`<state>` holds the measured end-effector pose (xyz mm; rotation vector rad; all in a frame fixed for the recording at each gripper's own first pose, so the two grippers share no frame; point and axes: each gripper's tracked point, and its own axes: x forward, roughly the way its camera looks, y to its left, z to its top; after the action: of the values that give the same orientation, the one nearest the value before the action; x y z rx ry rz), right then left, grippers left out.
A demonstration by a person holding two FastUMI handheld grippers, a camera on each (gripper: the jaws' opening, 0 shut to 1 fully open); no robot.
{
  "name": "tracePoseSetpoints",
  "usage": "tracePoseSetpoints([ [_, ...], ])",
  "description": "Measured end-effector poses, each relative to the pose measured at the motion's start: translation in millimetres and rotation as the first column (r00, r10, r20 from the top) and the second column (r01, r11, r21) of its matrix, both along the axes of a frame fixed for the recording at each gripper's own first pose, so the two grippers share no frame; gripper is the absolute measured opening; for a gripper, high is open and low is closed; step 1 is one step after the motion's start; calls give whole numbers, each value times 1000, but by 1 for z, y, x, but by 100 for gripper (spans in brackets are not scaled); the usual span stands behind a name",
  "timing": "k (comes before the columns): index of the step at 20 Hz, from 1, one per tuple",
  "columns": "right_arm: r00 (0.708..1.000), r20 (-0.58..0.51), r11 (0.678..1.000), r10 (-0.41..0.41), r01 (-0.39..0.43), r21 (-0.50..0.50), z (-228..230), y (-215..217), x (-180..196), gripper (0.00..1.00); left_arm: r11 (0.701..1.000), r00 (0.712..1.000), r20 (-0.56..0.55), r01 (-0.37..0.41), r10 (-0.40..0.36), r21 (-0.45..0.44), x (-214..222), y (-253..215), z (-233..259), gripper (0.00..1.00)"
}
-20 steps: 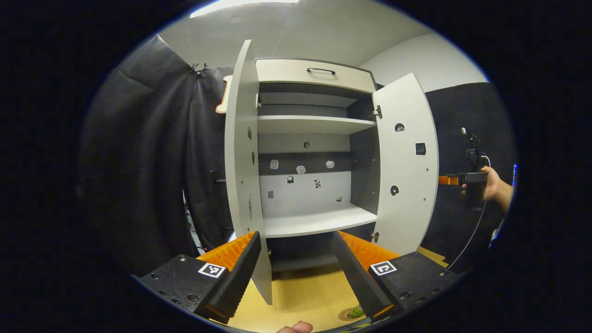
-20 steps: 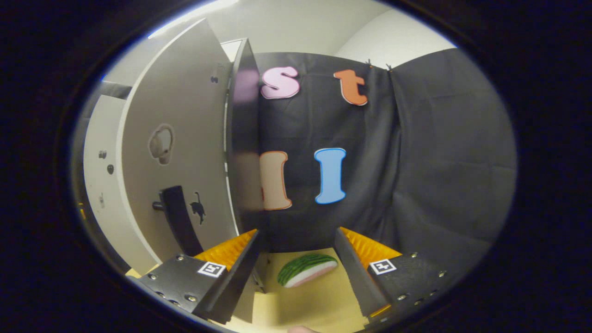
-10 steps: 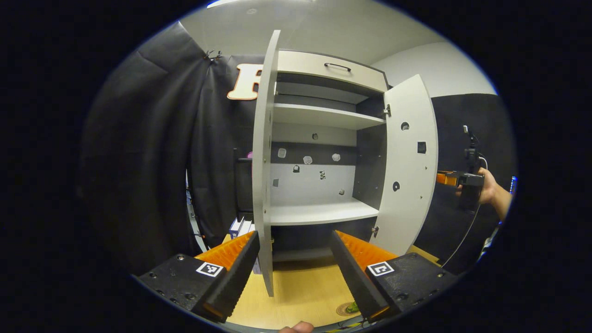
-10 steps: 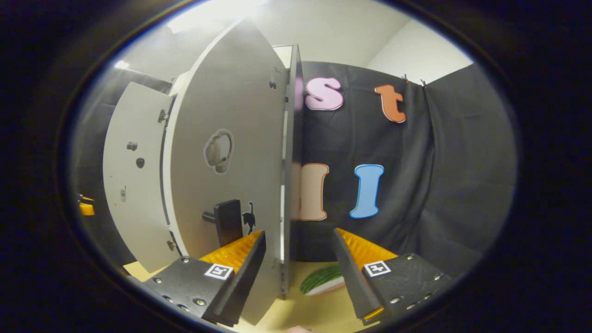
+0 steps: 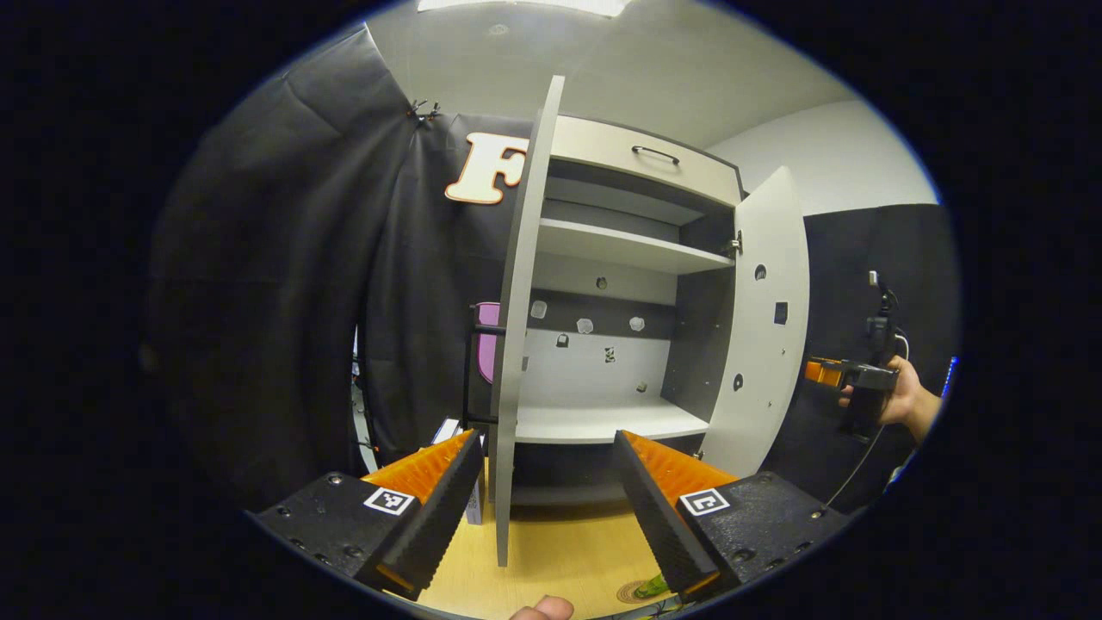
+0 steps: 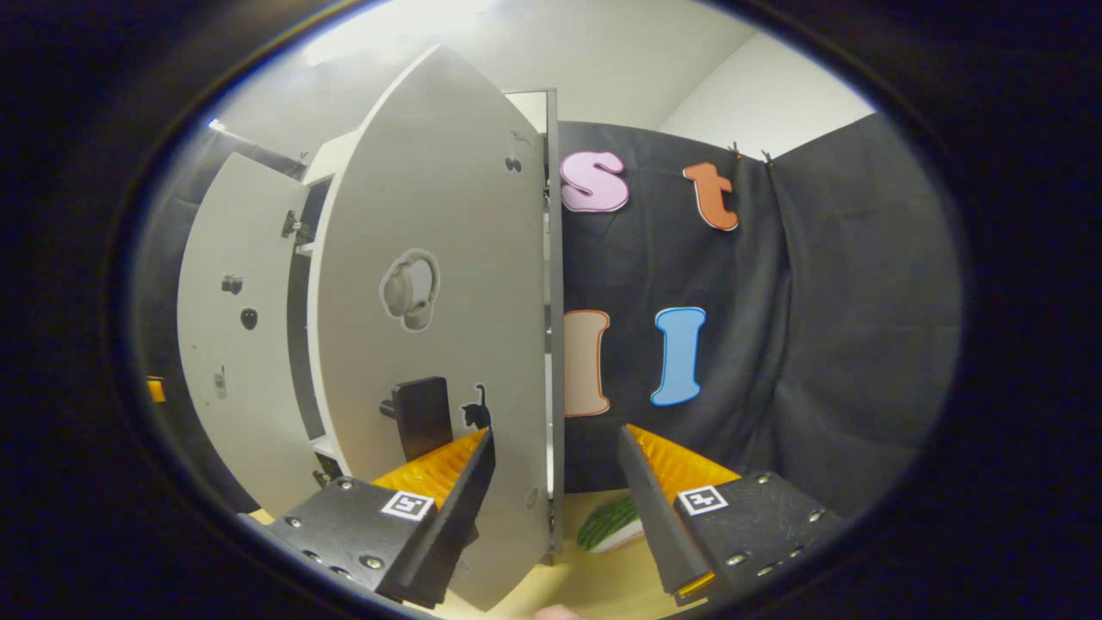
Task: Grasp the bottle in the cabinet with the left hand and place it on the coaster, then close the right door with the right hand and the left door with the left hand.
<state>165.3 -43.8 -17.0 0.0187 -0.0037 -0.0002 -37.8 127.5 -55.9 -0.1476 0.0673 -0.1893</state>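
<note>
- In front of your left gripper stands the cabinet with both doors swung out and its lit shelves bare.
- Your left gripper's fingers are spread wide and hold nothing; the thin edge of the left door rises in the gap between them, nearer the left finger, and I cannot tell whether it touches either one.
- At the bottom edge of the left gripper view, the coaster lies on the wooden table with something green on it, half hidden by the right finger; I cannot tell if that is the bottle.
- Farther right in that view, your right hand holds the other gripper just beyond the outer face of the right door.
- In the right gripper view, your right gripper is also released, its fingers straddling the free edge of the right door, beside the dark handle.
- A watermelon slice lies on the table behind that edge.
</note>
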Motion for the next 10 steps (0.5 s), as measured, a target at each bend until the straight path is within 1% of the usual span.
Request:
tracePoseSetpoints([
  [2, 1000, 1, 1000, -7, 7, 1, 0, 7, 0, 88, 1000, 1000, 3, -7, 7, 14, 2, 4, 2, 96],
  [3, 1000, 7, 1000, -5, 5, 3, 0, 11, 1, 84, 1000, 1000, 11, -11, 10, 21, 4, 5, 5, 100],
  [4, 1000, 15, 1000, -6, 6, 2, 1, 11, 1, 88, 999, 1000, 20, -15, 15, 30, 4, 7, 8, 96],
  [5, 1000, 19, 1000, -8, 8, -1, 2, 12, 2, 84, 999, 999, 29, -22, 21, 41, 5, 8, 12, 96],
  [6, 1000, 20, 1000, -8, 8, -2, 1, 14, 1, 88, 998, 999, 38, -36, 34, 54, 8, 11, 13, 96],
  [7, 1000, 17, 1000, -10, 10, 3, 1, 15, 2, 88, 997, 998, 44, -46, 43, 63, 8, 13, 16, 92],
  [8, 1000, 15, 1000, -10, 10, 10, 0, 18, 3, 87, 997, 998, 48, -47, 44, 67, 7, 13, 19, 96],
  [9, 1000, 18, 1000, -10, 9, 15, 0, 21, 5, 86, 997, 998, 50, -46, 43, 68, 5, 13, 22, 92],
  [10, 1000, 21, 1000, -7, 6, 17, 1, 25, 6, 84, 997, 998, 51, -45, 42, 69, 5, 14, 23, 92],
])
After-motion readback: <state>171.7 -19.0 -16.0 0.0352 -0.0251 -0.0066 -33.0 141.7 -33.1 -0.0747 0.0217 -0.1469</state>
